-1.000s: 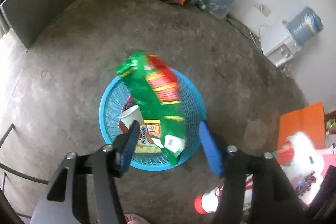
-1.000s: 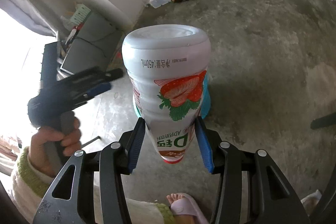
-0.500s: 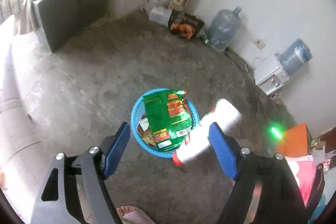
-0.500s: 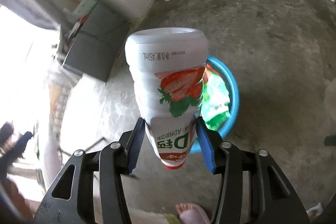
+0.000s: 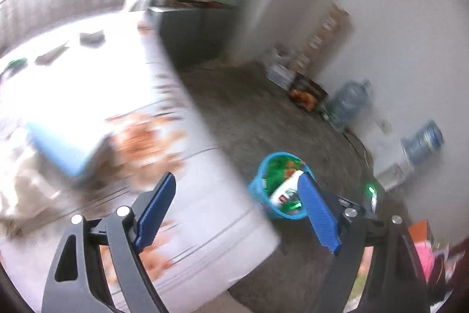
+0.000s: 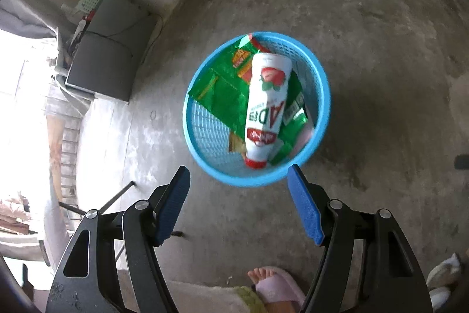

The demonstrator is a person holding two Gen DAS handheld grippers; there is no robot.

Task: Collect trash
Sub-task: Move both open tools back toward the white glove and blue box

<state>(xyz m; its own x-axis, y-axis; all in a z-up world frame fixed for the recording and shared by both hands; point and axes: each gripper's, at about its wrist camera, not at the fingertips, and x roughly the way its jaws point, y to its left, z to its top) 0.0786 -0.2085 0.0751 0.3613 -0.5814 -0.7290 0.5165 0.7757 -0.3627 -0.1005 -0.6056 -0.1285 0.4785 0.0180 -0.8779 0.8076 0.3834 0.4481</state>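
Observation:
A round blue basket (image 6: 321, 84) stands on the concrete floor below my right gripper (image 6: 238, 176). In it lies a white strawberry-drink bottle (image 6: 265, 110), red cap toward me, on top of green snack wrappers (image 6: 225, 87). My right gripper's jaws are opening and nothing is between them. My left gripper (image 5: 236, 189) is high above a white table (image 5: 205, 213), its jaws opening wide and empty. In that blurred view the basket (image 5: 258, 194) with the bottle (image 5: 284, 188) sits far off beside the right fingertip.
A grey cabinet (image 6: 102, 63) stands at the left wall. Water jugs (image 5: 348, 101) and a snack box (image 5: 306, 91) line the far wall. A foot in a pink slipper (image 6: 275, 283) is at the lower edge. The table holds a blue-and-orange blurred item (image 5: 96, 143).
The right gripper opened and the strawberry bottle dropped into the basket. The left gripper let the green wrapper fall in, then rose and swung left over the table, opening wider.

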